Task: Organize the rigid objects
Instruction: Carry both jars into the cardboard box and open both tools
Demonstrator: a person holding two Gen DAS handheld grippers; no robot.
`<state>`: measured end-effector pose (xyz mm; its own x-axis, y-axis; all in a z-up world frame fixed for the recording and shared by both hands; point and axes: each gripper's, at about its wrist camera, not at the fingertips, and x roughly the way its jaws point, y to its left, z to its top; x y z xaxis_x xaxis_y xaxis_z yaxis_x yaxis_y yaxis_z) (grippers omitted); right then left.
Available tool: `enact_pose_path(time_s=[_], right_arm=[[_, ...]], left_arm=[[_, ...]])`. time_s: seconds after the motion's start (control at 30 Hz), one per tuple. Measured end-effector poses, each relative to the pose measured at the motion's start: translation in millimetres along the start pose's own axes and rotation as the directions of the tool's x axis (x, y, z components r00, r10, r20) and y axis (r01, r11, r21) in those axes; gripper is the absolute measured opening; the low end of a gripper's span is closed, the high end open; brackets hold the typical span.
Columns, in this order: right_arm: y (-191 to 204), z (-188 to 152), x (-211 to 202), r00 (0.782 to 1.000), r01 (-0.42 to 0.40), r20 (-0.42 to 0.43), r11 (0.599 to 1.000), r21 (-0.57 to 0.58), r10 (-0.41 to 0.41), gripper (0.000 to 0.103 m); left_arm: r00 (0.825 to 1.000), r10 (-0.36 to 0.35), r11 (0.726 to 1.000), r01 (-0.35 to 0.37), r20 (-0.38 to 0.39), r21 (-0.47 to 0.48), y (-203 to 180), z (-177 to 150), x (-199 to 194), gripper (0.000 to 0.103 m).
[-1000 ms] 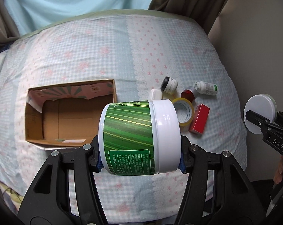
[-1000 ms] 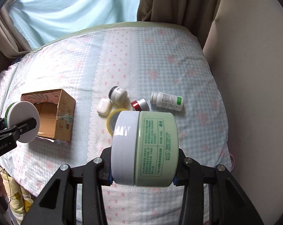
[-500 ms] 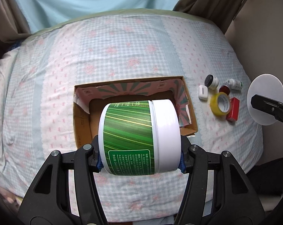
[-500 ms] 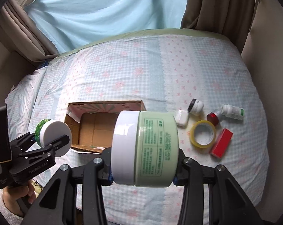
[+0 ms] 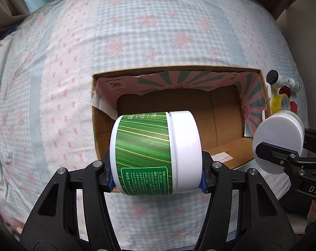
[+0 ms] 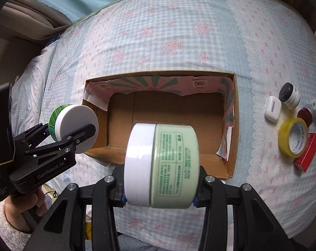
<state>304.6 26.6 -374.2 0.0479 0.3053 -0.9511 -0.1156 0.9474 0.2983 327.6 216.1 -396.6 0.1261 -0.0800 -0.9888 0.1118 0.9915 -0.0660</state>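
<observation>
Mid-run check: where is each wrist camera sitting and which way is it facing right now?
Left wrist: rides the left gripper, looking forward and down along its fingers at the dark green jar it grips and into the cardboard box; the right gripper shows at right.
Right wrist: rides the right gripper, facing the box past its pale green jar; the left gripper and the person's left hand show at left.
Shared: box, both jars, yellow tape roll, bedspread.
</observation>
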Motion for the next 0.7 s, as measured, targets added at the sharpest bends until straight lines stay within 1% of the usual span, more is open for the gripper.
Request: enact_pose_path(time_s=[0.2, 0.33, 0.43, 0.5, 0.57, 0.6, 0.67, 0.7], right_arm=[[-0.6, 14.7, 58.2, 0.995, 0.029, -0.095, 0.999, -0.025, -0.031, 0.040], [-9.0, 18.8, 84.3, 0.992, 0.011, -0.122, 0.999, -0.037, -0.015, 0.040], [-15.9, 19.8, 102.6, 0.987, 0.027, -0.156, 0.998, -0.059, -0.036, 0.040], [-23.1, 19.0, 110.8, 0.984, 0.025, -0.173, 0.999, -0.044, -0.033, 0.040], [-29.9, 17.9, 114.8, 0.984, 0.009, -0.179, 1.000, -0.019, -0.012, 0.040], [-32.2, 17.3, 115.9, 0.983, -0.004, -0.181, 1.000, -0.011, 0.002, 0.040], [-32.7, 16.2, 116.4, 0.983, -0.019, -0.181, 1.000, -0.019, 0.015, 0.040], [-30.8, 15.8, 115.7, 0.985, -0.021, -0.174, 0.999, -0.034, 0.015, 0.040]], left_arm=[[0.995, 0.027, 0.999, -0.024, -0.092, 0.033, -9.6, 18.9, 51.5, 0.053], [0.988, 0.026, 0.999, -0.020, -0.151, 0.042, -20.5, 32.2, 83.5, 0.053], [0.982, 0.017, 0.999, -0.011, -0.190, 0.031, -25.0, 39.2, 104.5, 0.053], [0.979, 0.028, 0.999, -0.019, -0.202, 0.048, -29.6, 39.8, 112.8, 0.053], [0.977, 0.032, 0.998, -0.020, -0.211, 0.060, -32.7, 38.4, 116.8, 0.053], [0.978, 0.021, 0.998, -0.010, -0.209, 0.054, -32.9, 37.8, 116.5, 0.053], [0.983, -0.032, 0.999, 0.039, -0.178, 0.037, -31.8, 37.0, 110.6, 0.055], [0.984, -0.028, 0.998, 0.036, -0.174, 0.043, -32.2, 37.5, 107.4, 0.058]])
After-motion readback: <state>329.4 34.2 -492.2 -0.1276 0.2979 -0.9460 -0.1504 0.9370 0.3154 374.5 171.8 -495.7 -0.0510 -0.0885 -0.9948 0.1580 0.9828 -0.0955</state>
